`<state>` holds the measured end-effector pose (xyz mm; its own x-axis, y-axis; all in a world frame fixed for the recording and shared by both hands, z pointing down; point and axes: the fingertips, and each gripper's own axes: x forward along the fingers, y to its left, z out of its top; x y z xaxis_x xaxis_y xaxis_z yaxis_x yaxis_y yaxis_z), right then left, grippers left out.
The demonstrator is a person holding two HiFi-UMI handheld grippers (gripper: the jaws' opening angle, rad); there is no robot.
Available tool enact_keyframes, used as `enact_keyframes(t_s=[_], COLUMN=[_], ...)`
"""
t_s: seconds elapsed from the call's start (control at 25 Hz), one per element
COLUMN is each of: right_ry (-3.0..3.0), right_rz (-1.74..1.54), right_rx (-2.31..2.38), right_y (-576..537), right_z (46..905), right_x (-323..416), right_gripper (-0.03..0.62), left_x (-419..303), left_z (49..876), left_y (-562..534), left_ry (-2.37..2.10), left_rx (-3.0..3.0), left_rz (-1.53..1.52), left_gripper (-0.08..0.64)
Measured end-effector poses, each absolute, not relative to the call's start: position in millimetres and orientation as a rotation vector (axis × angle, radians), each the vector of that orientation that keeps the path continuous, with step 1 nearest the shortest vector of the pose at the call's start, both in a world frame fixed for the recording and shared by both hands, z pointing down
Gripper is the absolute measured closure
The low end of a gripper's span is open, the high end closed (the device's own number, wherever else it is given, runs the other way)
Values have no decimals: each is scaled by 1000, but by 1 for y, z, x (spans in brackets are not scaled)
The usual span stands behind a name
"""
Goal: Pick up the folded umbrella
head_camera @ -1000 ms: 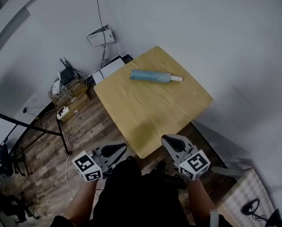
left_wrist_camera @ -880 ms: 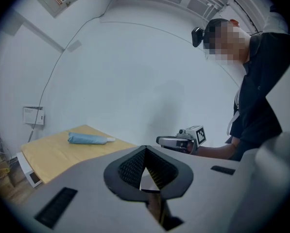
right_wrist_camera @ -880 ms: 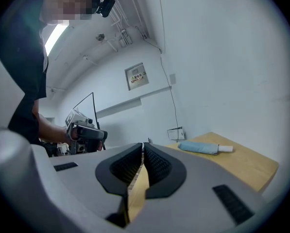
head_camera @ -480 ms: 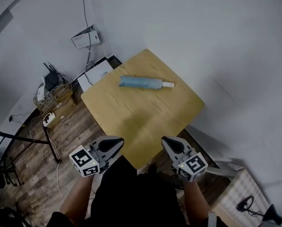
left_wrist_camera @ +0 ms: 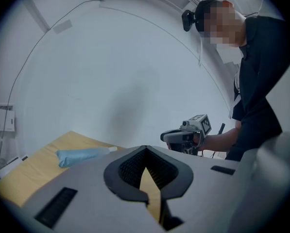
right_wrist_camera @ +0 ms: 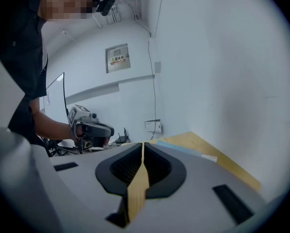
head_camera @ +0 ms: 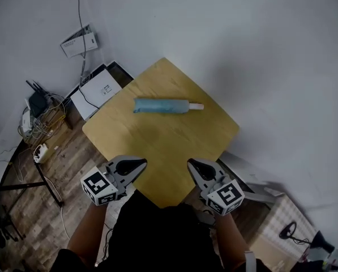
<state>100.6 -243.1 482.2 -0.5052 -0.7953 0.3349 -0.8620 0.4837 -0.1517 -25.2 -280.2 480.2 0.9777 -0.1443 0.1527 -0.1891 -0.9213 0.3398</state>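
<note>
The folded umbrella (head_camera: 166, 105), pale blue with a white handle tip, lies flat across the far half of the wooden table (head_camera: 157, 146). It also shows in the left gripper view as the umbrella (left_wrist_camera: 81, 155), and in the right gripper view as a thin strip of umbrella (right_wrist_camera: 183, 149). My left gripper (head_camera: 138, 164) hovers over the table's near corner, shut and holding nothing. My right gripper (head_camera: 192, 164) is level with it to the right, also shut and holding nothing. Both are well short of the umbrella. Each gripper view shows its own jaws closed together, the left gripper (left_wrist_camera: 145, 148) and the right gripper (right_wrist_camera: 143, 144).
A white wall runs close behind the table's far and right edges. On the wooden floor to the left lie a white box (head_camera: 95, 86), a router and tangled cables (head_camera: 38, 109). A wall-mounted box (head_camera: 78, 40) hangs above them. A woven basket (head_camera: 282, 225) stands at lower right.
Both grippers have come forward, from off the table's near edge to over its near corner. The umbrella has stayed where it lay. Both jaws have stayed shut.
</note>
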Motion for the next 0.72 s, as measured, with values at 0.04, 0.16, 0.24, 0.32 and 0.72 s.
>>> enact_keyframes(t_s=[0.04, 0.16, 0.24, 0.32, 0.72], right_ry=[-2490, -2439, -2416, -2412, -2530], right_rz=[445, 467, 490, 522, 620], right_rx=[1438, 1486, 1502, 1495, 1284], right_y=[-249, -262, -270, -279, -339], right_z=[481, 484, 491, 500, 556], right_x=[102, 109, 114, 119, 142], right_gripper=[566, 566, 566, 566, 566], left_x=[-25, -26, -24, -18, 42], left_z=[487, 504, 516, 526, 556], left_y=[-289, -315, -332, -348, -417], left_ry=[-222, -180, -169, -178, -262], left_rx=[2749, 2725, 2734, 2727, 2862], left_rz=[170, 184, 219, 285, 616], left_gripper=[551, 551, 551, 551, 550])
